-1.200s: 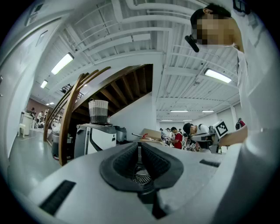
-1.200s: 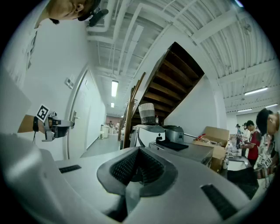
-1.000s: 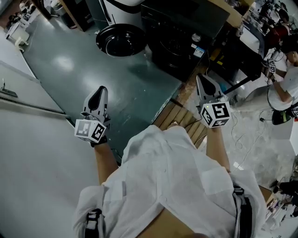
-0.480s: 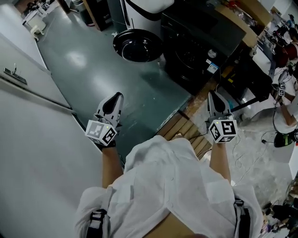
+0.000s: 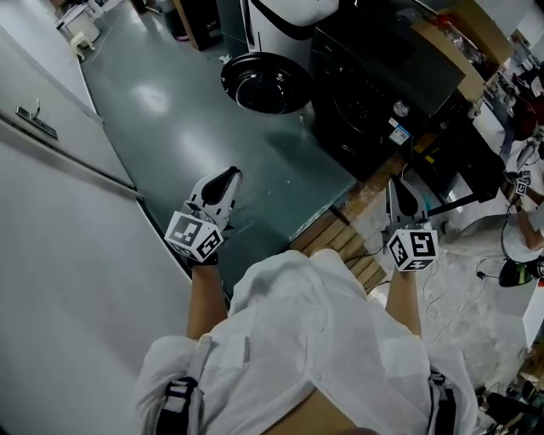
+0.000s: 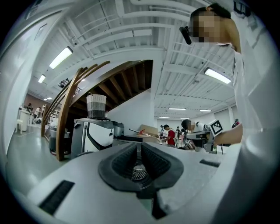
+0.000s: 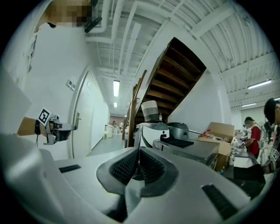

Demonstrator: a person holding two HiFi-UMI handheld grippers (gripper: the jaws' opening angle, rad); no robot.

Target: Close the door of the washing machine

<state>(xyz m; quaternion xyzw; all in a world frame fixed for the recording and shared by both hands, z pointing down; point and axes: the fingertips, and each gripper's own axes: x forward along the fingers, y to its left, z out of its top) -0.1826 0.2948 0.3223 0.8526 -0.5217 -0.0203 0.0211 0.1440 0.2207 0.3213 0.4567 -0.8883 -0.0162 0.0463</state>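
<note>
The washing machine door [image 5: 265, 82], round and dark, stood swung open at the upper centre of the head view, over the green floor [image 5: 170, 110]. It sat just left of a black machine [image 5: 374, 76] and below a white one [image 5: 285, 10]; I could not tell which of the two it hung from.

The only label I saw was a small blue-and-white sticker [image 5: 399, 132] on the black machine's front, its print too small to read. No brand name could be made out. The cubes [image 5: 194, 235] on my grippers bore black-and-white square markers.

My left gripper [image 5: 228, 178] was at the middle left of the frame, well short of the door. Its jaws were closed with nothing between them. My right gripper [image 5: 399, 185] was at the middle right, near the black machine's corner. Its pads were drawn together too, and it held nothing.

Against the frame a second before, the door and both machines had slid rightward in the head view. Both grippers had also shifted right, with their jaws unchanged.
</note>
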